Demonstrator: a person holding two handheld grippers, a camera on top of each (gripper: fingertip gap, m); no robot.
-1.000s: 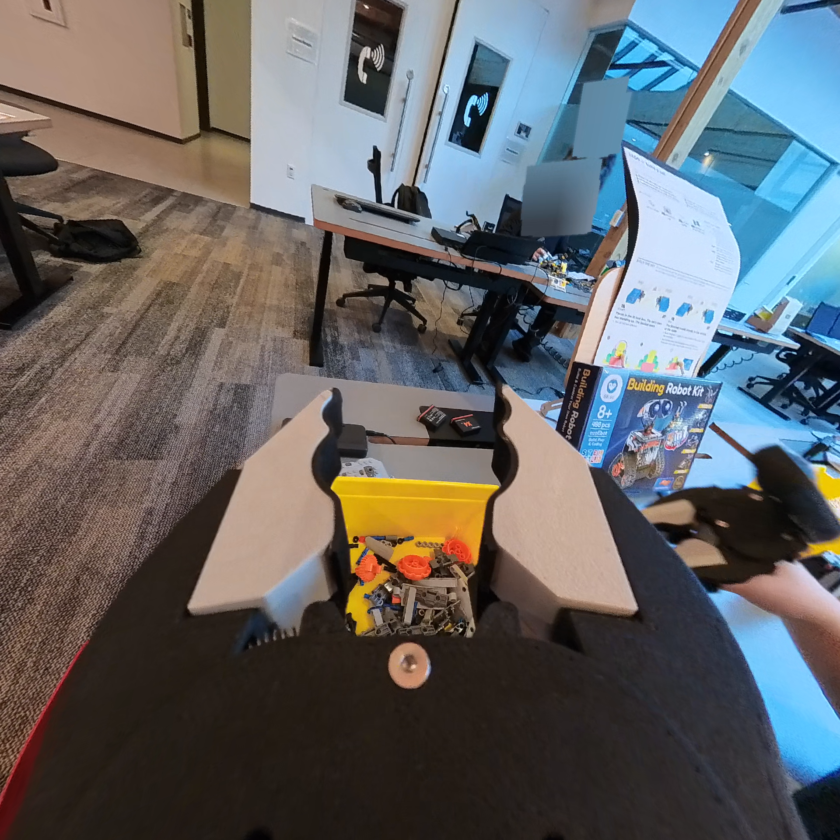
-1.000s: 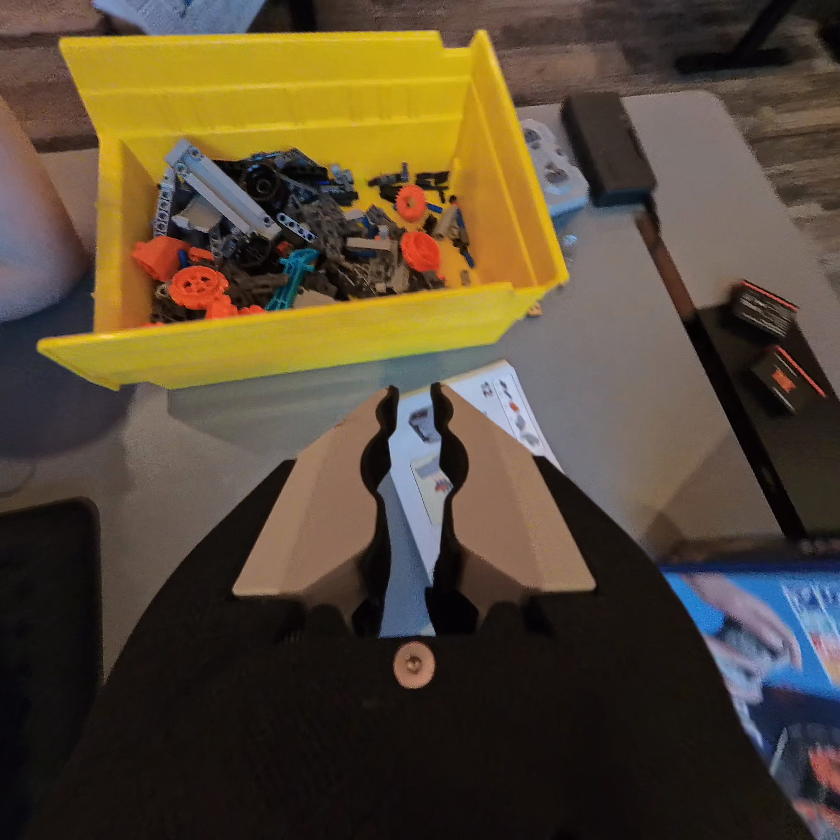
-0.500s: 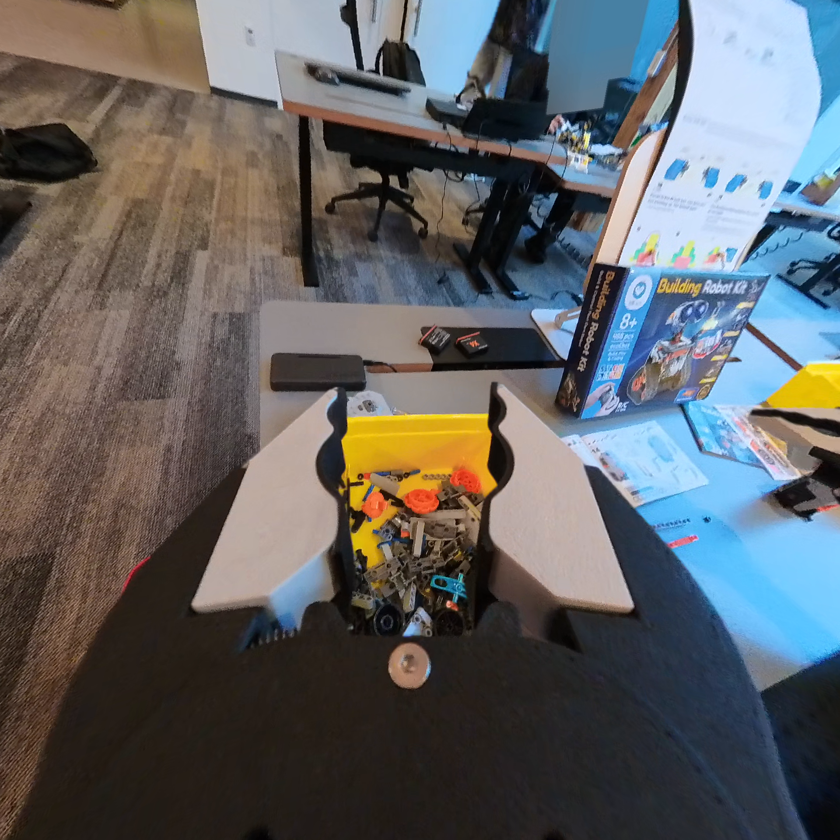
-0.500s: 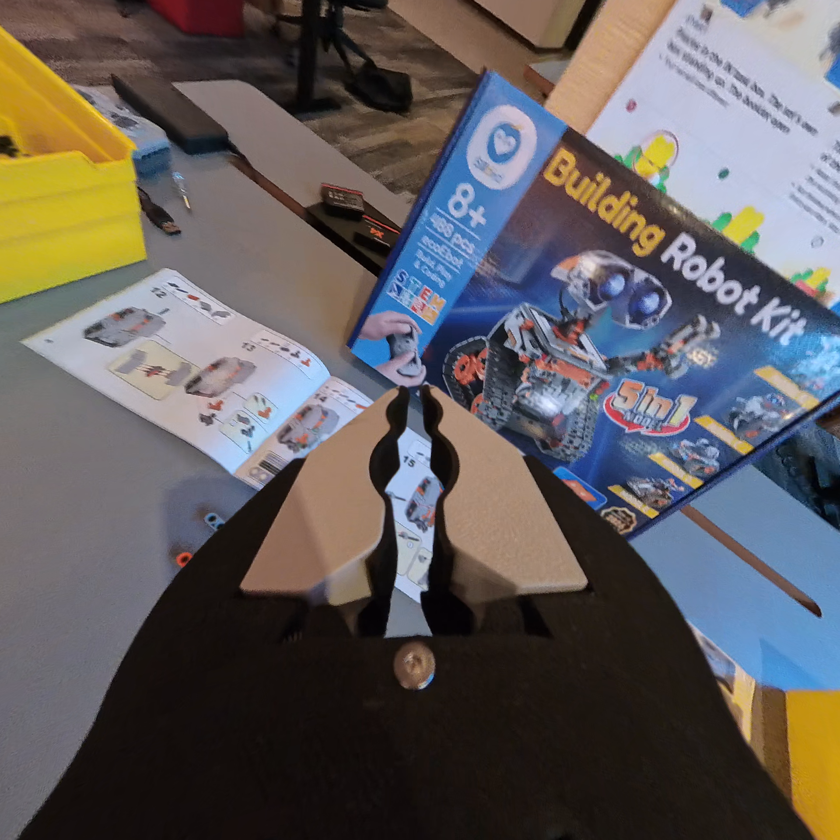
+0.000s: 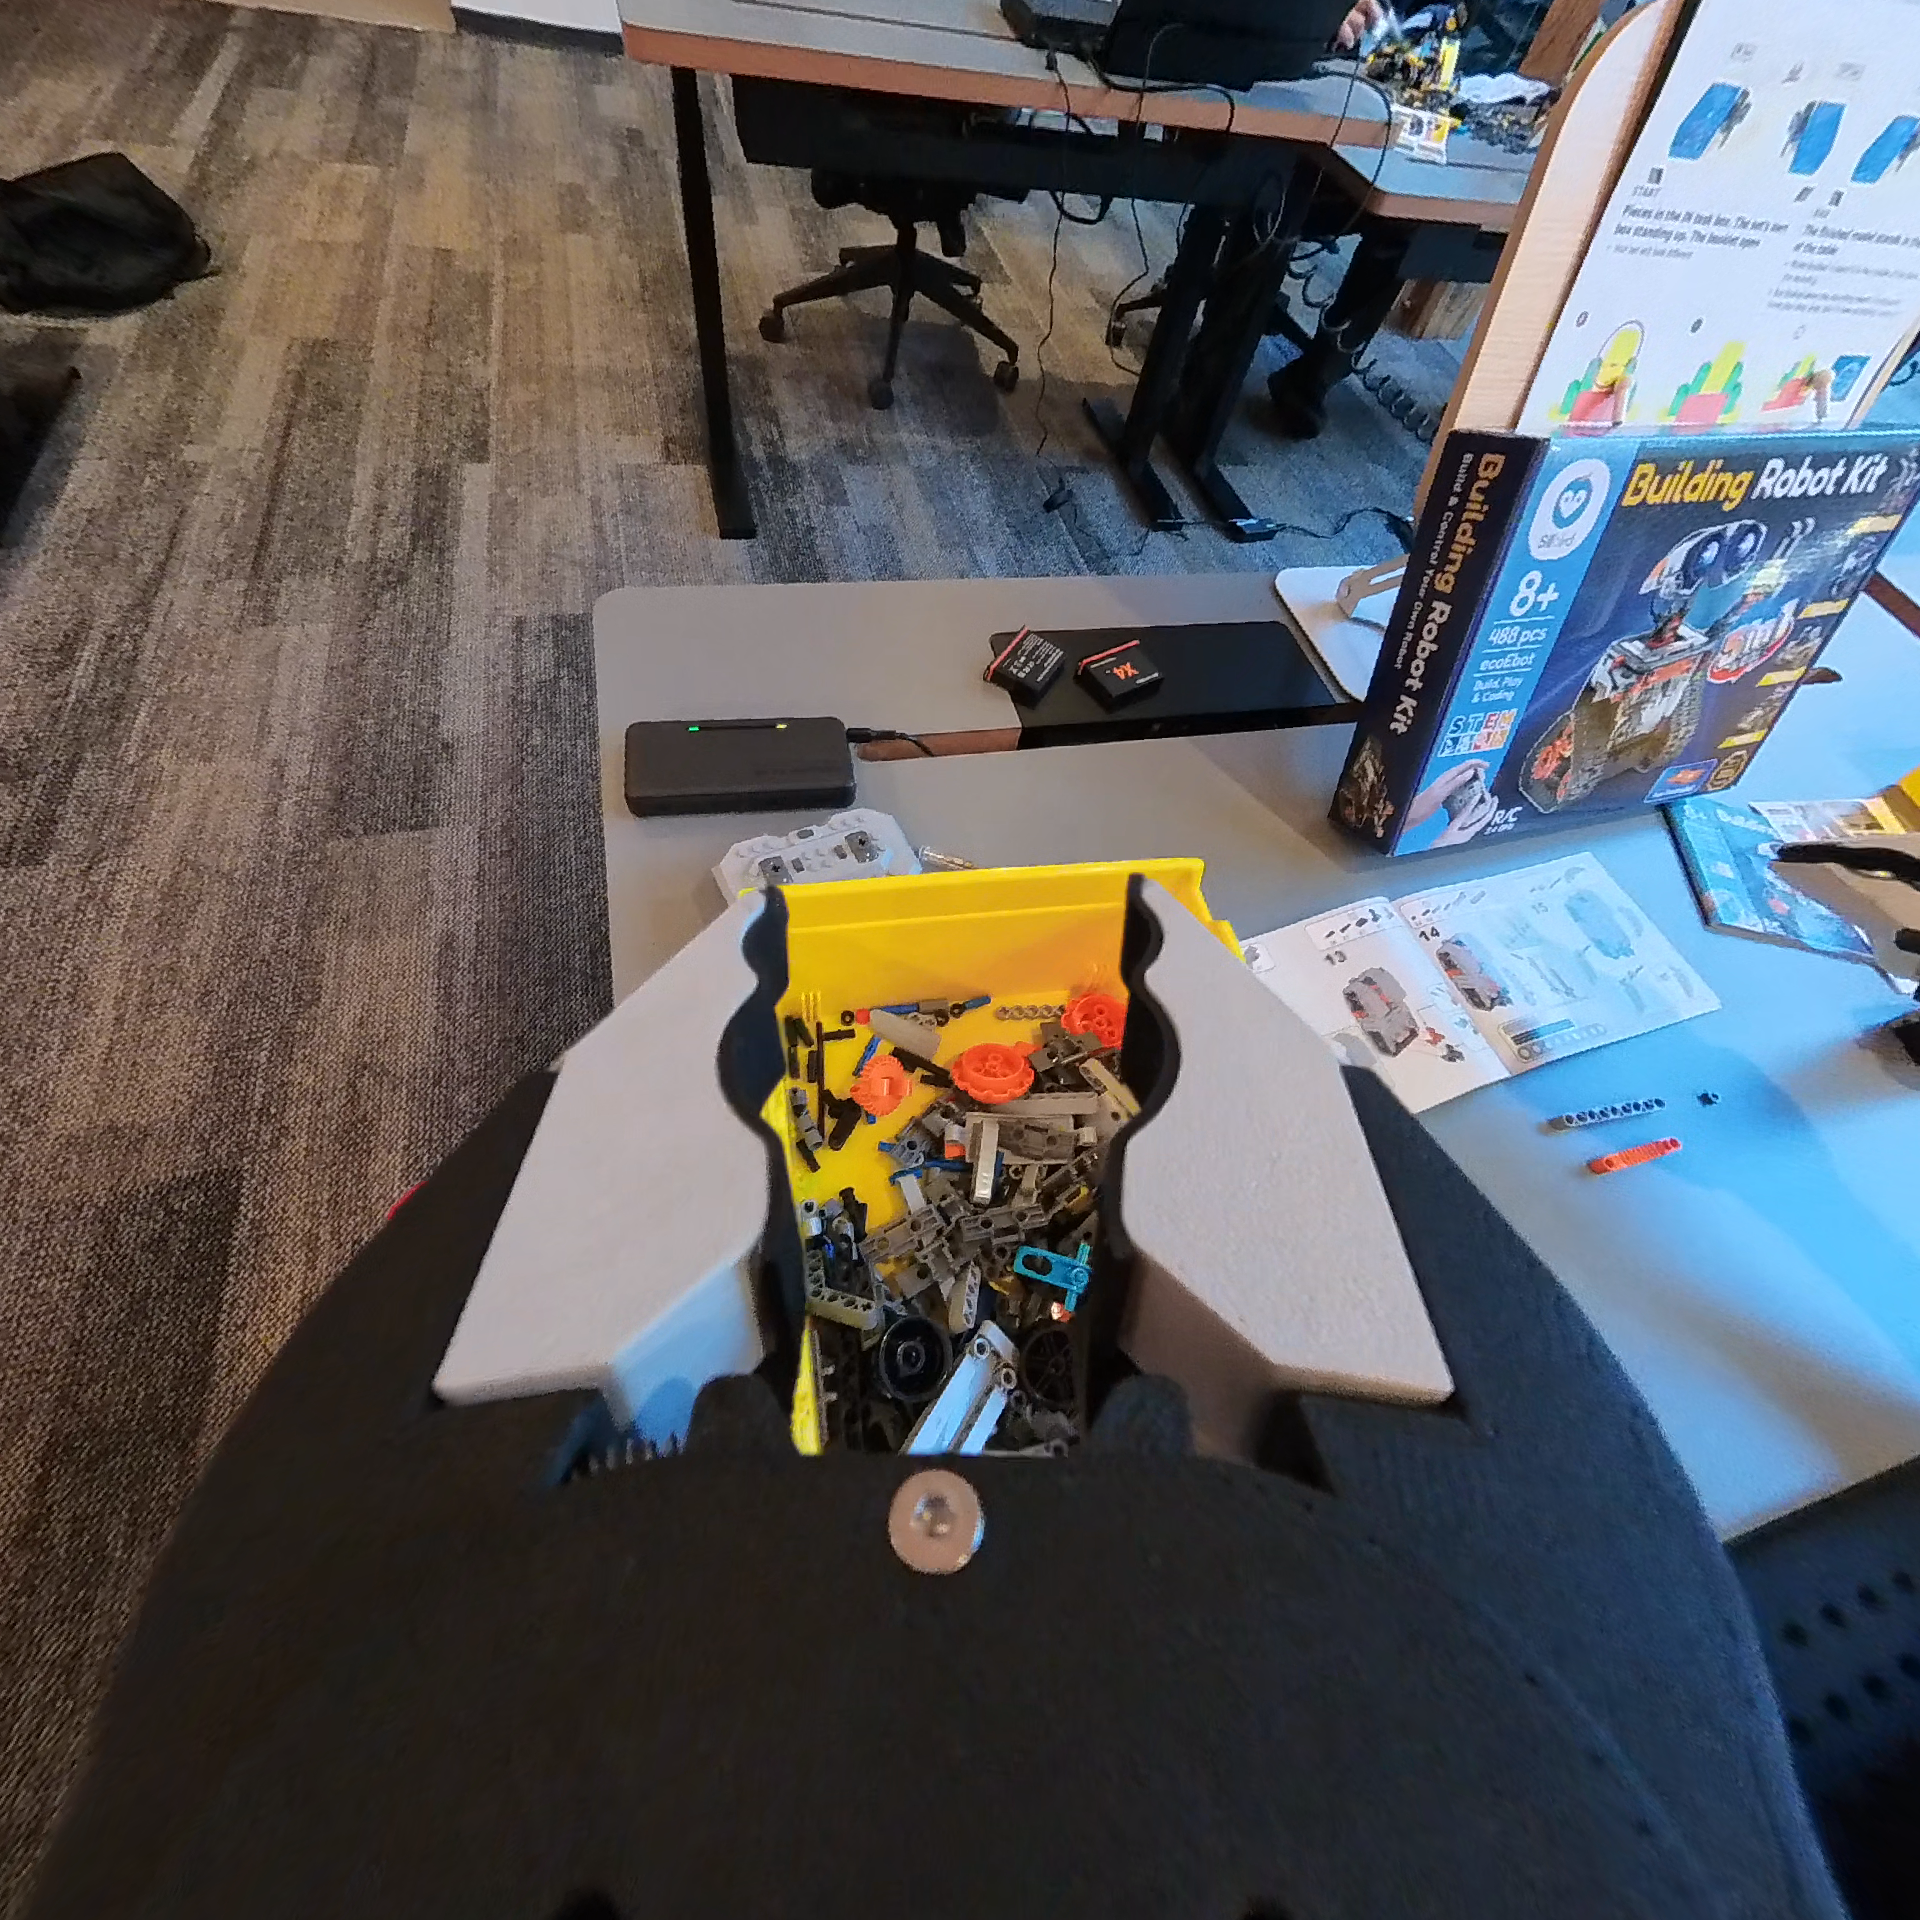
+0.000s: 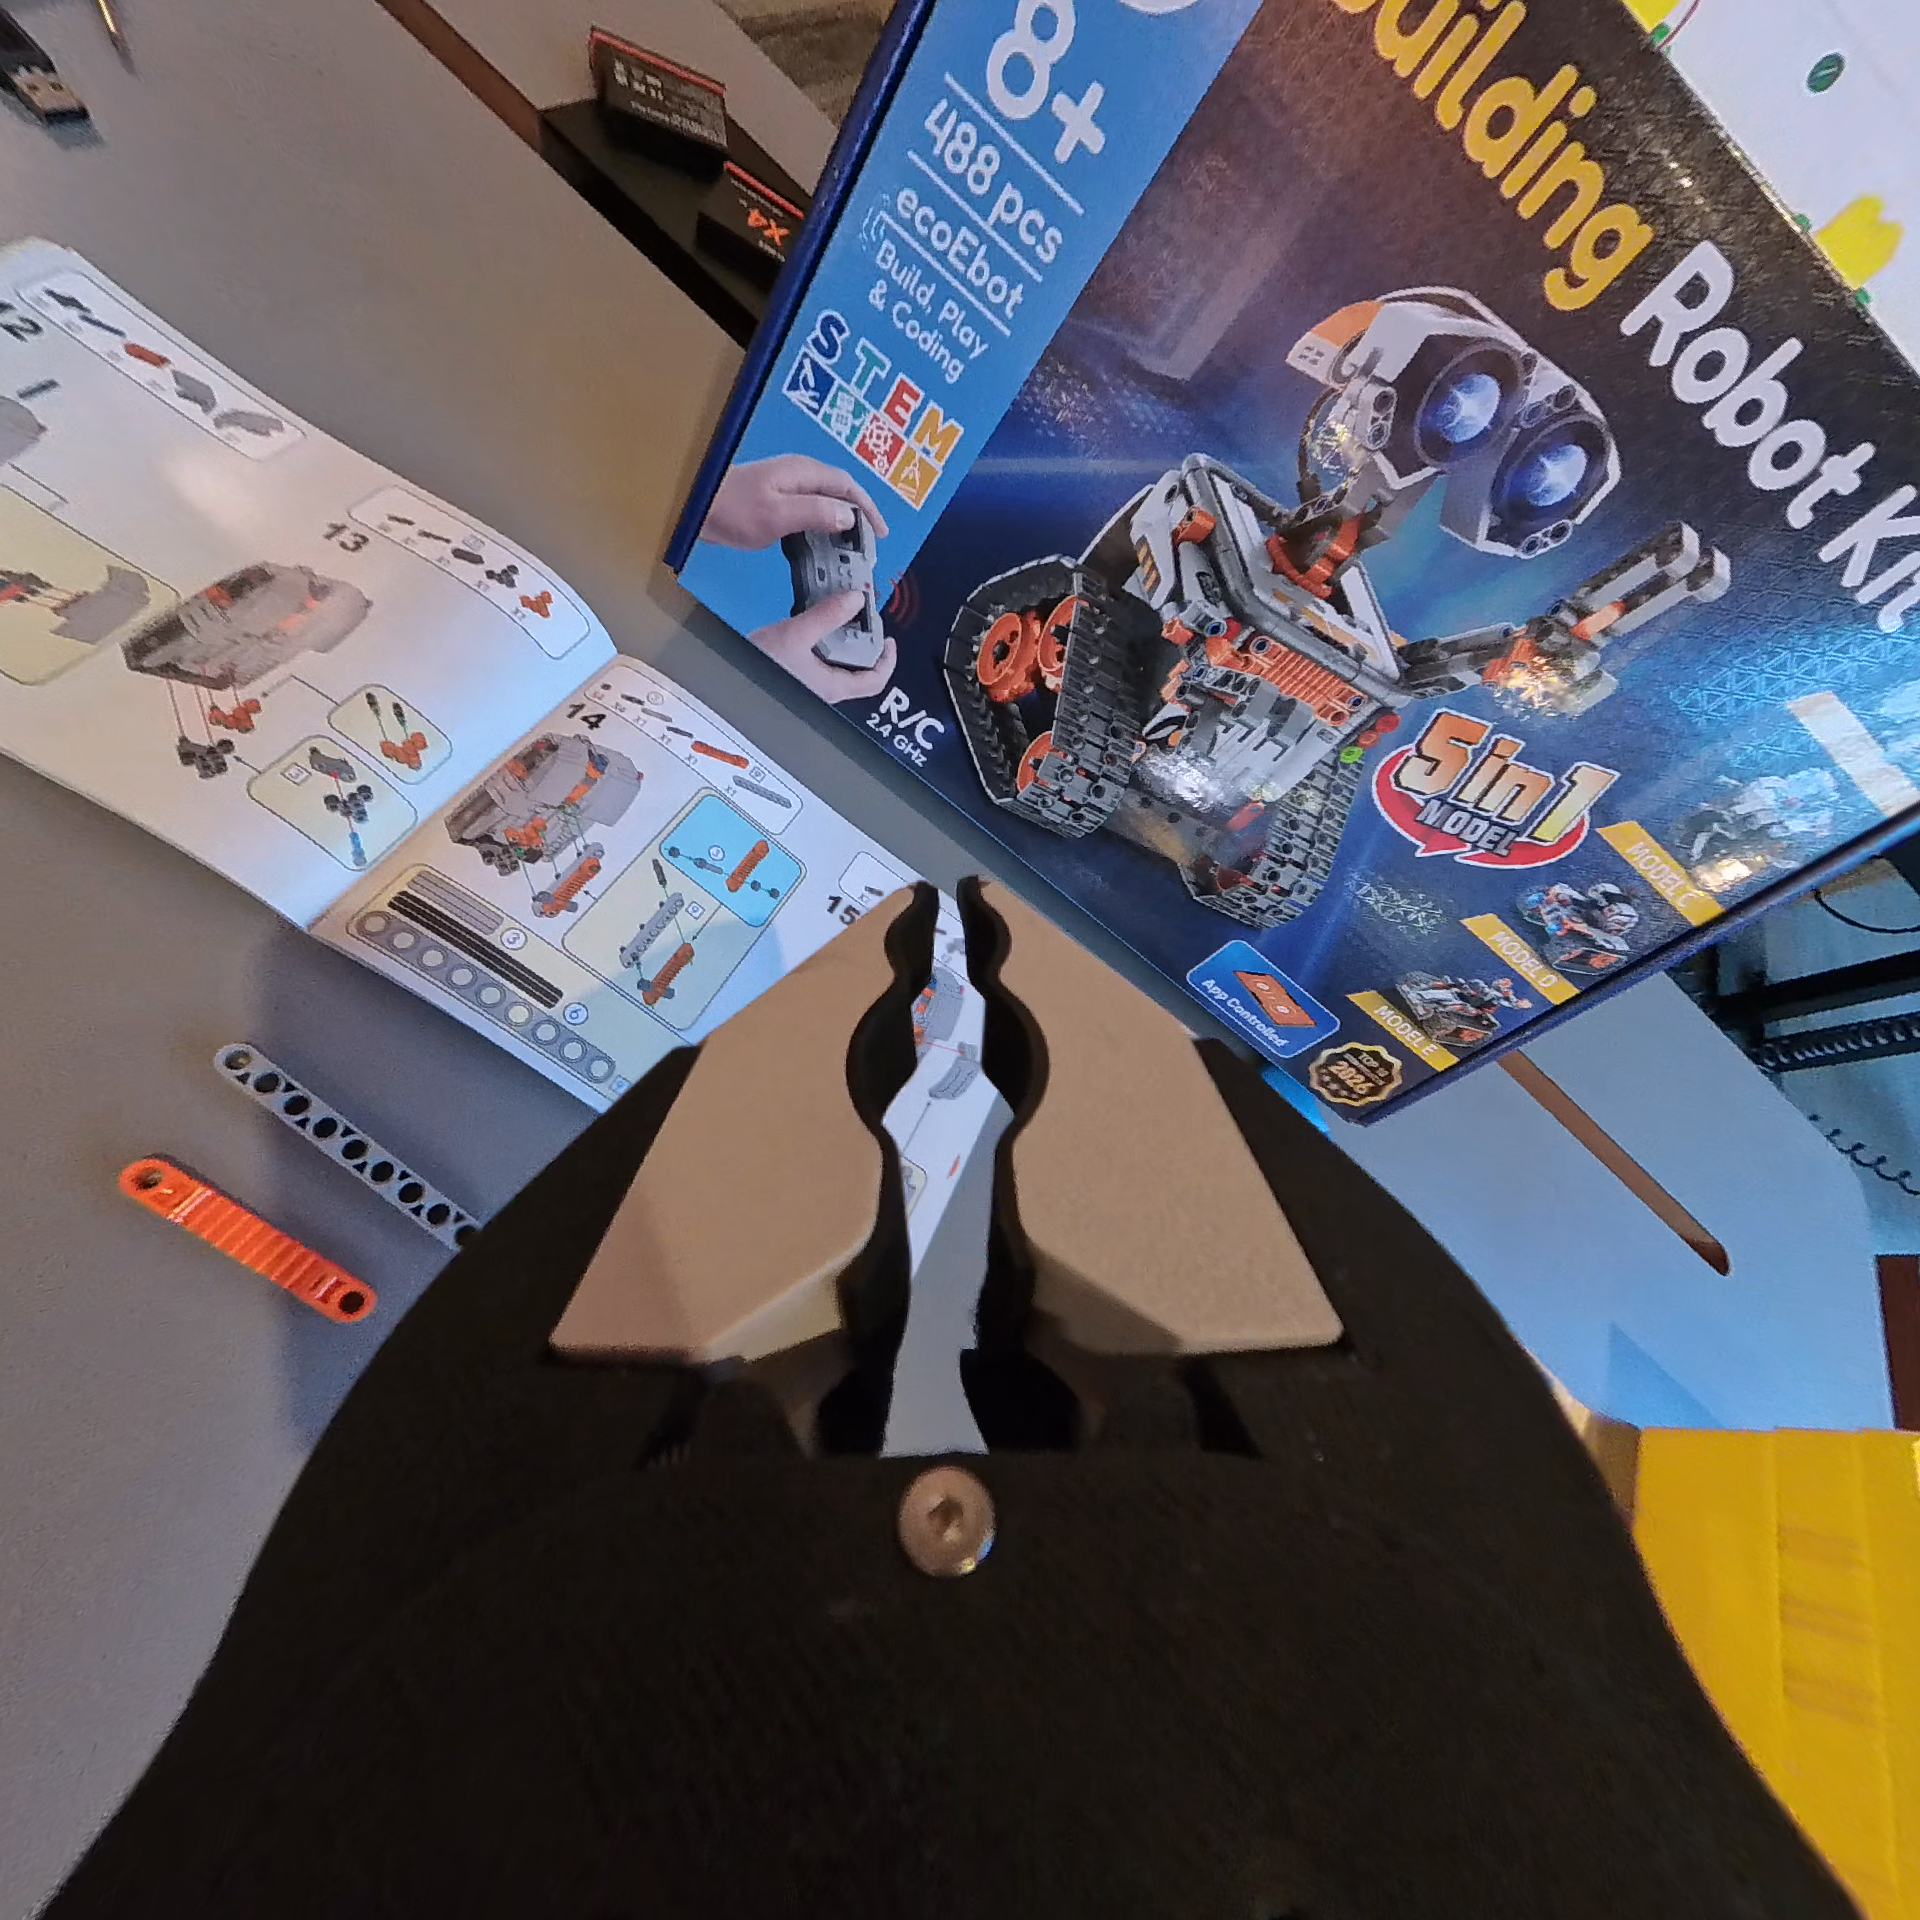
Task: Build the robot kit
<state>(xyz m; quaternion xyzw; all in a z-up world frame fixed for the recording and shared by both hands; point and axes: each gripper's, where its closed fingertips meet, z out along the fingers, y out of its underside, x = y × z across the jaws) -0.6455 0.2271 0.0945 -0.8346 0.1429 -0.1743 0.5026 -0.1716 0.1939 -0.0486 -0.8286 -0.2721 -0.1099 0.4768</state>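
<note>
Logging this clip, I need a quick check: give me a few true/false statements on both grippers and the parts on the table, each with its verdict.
1. The left gripper is open above the yellow plastic bin of small building parts. True.
2. The right gripper grips the flat orange ribbed plastic link. False: its jaws are nearly closed on nothing, and the link lies apart on the grey table.
3. The long grey holed beam lies beside the orange link. True.
4. The blue robot kit box lies flat. False: it stands upright.
5. The open instruction booklet lies inside the bin. False: it lies on the table.
</note>
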